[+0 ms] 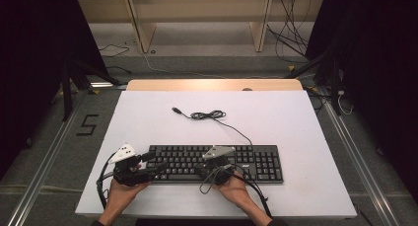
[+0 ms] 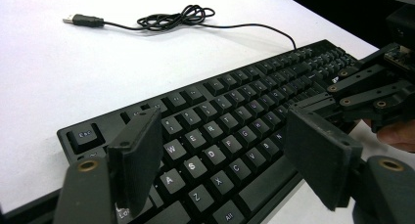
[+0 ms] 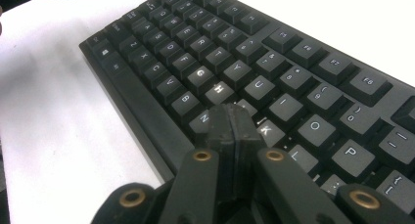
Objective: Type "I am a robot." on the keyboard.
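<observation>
keyboard [image 3: 274, 77] right end cut off, J key hidden behind right claw [image 3: 234, 117]

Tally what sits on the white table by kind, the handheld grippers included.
Keyboard: 1, black, with its cable loosely coiled behind it and ending in a USB plug.
Grippers: 2, the left gripper with jaws open over the left-hand keys, and the right gripper with jaws shut, tip at the keys near J.
Total: 3

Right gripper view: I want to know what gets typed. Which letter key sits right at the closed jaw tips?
The J key, mostly hidden under the shut right gripper; the tips sit between H and K on the keyboard, others lie farther off.
</observation>
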The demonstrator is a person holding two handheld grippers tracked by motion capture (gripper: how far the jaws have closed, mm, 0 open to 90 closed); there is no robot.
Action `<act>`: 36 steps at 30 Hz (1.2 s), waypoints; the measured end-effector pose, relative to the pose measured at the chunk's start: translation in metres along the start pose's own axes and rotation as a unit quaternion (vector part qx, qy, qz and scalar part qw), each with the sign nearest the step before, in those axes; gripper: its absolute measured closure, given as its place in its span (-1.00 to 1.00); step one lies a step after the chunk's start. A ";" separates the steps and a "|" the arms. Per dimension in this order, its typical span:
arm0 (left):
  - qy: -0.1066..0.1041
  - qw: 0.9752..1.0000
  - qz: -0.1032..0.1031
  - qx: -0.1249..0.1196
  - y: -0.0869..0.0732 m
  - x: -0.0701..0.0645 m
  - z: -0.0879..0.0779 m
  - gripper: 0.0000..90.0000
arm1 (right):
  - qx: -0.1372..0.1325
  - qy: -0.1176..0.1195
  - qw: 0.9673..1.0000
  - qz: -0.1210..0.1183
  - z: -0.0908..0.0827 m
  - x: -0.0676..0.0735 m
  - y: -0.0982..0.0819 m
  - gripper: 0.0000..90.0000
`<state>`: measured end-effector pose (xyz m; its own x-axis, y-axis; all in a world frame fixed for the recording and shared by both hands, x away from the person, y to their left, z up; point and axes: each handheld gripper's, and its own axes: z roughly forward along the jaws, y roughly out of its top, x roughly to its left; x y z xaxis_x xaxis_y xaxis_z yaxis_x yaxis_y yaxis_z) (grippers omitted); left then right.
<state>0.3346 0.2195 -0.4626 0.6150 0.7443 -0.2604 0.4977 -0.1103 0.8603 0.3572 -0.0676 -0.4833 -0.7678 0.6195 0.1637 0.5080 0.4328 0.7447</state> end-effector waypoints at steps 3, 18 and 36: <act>0.000 1.000 0.000 0.001 0.000 0.000 0.000 -0.33 | 0.007 -0.003 1.000 -0.003 0.001 0.000 -0.001 1.00; 0.003 1.000 -0.001 -0.001 0.000 0.002 0.000 -0.33 | -0.022 0.013 1.000 0.012 -0.005 -0.001 0.000 0.79; 0.007 1.000 -0.003 -0.001 0.000 0.003 -0.001 -0.34 | -0.058 0.034 0.997 0.023 -0.027 0.002 0.005 -0.15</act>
<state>0.3359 0.2225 -0.4632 0.6030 0.7543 -0.2596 0.5006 -0.1044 0.8594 0.3474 -0.0815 -0.4620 -0.7717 0.5892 0.2396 0.4973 0.3240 0.8048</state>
